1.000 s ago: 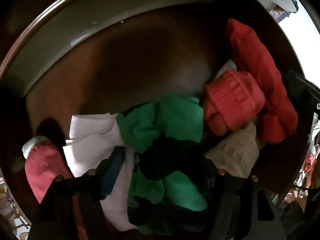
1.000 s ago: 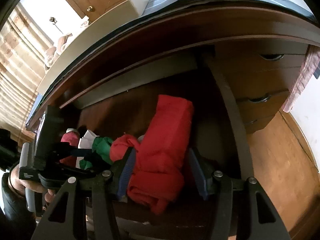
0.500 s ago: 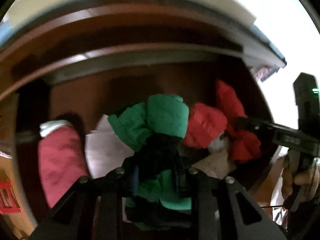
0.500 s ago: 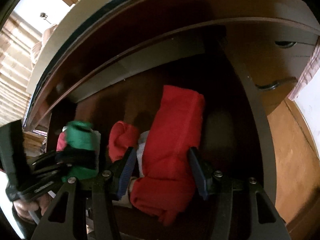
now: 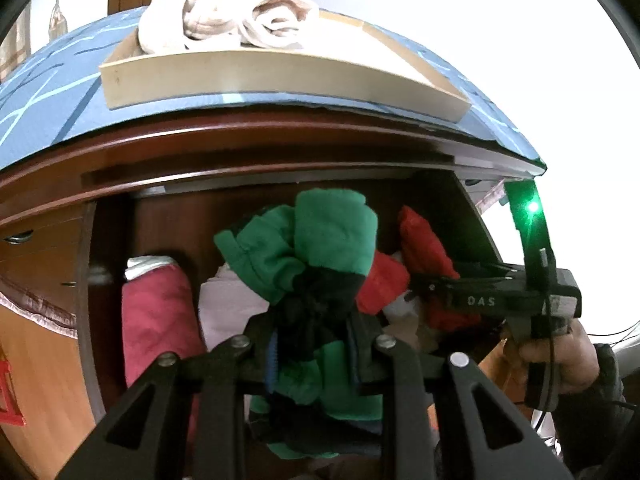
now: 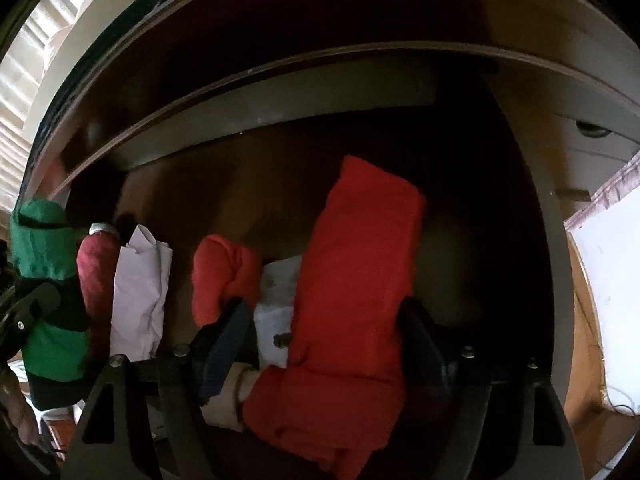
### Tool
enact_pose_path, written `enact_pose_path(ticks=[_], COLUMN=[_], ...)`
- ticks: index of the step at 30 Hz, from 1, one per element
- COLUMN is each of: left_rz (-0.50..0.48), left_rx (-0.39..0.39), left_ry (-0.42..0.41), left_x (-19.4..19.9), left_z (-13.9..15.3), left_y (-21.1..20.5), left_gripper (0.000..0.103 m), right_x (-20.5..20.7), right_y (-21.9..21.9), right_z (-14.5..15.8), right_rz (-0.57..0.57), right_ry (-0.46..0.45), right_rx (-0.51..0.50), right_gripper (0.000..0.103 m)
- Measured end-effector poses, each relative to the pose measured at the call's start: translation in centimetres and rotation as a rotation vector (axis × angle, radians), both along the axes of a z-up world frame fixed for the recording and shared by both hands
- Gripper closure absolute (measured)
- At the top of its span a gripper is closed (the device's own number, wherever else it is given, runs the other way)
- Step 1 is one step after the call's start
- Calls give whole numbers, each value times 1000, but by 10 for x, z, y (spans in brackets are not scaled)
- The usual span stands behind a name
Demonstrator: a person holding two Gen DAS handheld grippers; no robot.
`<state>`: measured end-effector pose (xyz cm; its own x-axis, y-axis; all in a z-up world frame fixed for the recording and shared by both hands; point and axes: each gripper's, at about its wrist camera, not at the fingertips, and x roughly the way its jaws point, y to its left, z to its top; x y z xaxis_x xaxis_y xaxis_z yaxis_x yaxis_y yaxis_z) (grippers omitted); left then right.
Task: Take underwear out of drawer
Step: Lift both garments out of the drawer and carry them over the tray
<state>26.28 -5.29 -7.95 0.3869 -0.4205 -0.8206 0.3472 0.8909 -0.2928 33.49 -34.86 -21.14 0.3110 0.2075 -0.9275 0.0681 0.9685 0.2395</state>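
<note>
Because the dresser (image 5: pixel 224 148) is the biggest thing here, start with it: dark, glossy red-brown wood with a curved front edge, its top covered by a blue patterned cloth (image 5: pixel 60 92) at 10 o'clock in your left wrist view. On that cloth sits a shallow pale wooden tray (image 5: pixel 256 76) at 12 o'clock holding crumpled cream cloths (image 5: pixel 228 16), likely where lifted pieces go. Below it the open drawer (image 6: pixel 556 280) has a smooth wooden floor and a dark side wall at 3 o'clock in your right wrist view.

Inside, the folded red garment (image 6: pixel 352 296) is the largest piece, a long soft slab lying from 12 to 6 o'clock. Your right gripper (image 6: pixel 320 340) straddles it; its jaws have just been widening and stand released on either side, the cloth between them but not pressed, probably to take the whole fold at once. At 9 o'clock from it lie a small orange-red bundle (image 6: pixel 224 276), a white folded piece (image 6: pixel 138 300) and a dark-red roll (image 6: pixel 98 268), all matte knit or cotton.

Your left gripper (image 5: pixel 316 344) is clenched on the green-and-black underwear (image 5: pixel 320 248), a bunched, fleecy-looking wad that bulges above the fingers and hangs below them. It is raised clear of the other clothes, in front of the drawer opening, so it seems on its way out. Your right hand (image 5: pixel 560 356) shows at 4 o'clock there.
</note>
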Motion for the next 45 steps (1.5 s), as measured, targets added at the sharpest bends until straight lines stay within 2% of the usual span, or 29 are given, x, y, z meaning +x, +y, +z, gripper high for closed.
enact_pose_path(ticks=[1,2,7,10,15,19,29,40,45], left_rz=[5,10,42,50,71,59,58,83,92], left_rx=[-2,-5,-21,-38,-64,-74,-106,-103,-123], left_ry=[-2,-3,-7,-20,-41,-65,-164,-284,-304], left_x=[0,-3,-9,-13,-15,-20,-24,4,27], left_z=[1,4,4,8,18,27,63,107,118], left_y=[-1,11,25,32,37,35,30,22,14], left_gripper=[79,79,79,79,79,79,79,79,79], right_x=[0,-2,-12,-22,-42,-47,-60,-26,-9], right_y=[-3,-7,-17,-25,-27,-23,3,10,14], right_z=[-1,-1,1,13,56,82,137,182,198], right_rz=[-7,-16,-40,-66,-68,-59,45,80,85], right_ry=[8,11,-11,-75,-234,-299,-441,-542,-578], right_rx=[-5,-12,44,115,189,229,201,181,160], right_gripper=[42,47,58,64,64,64,64,64,64])
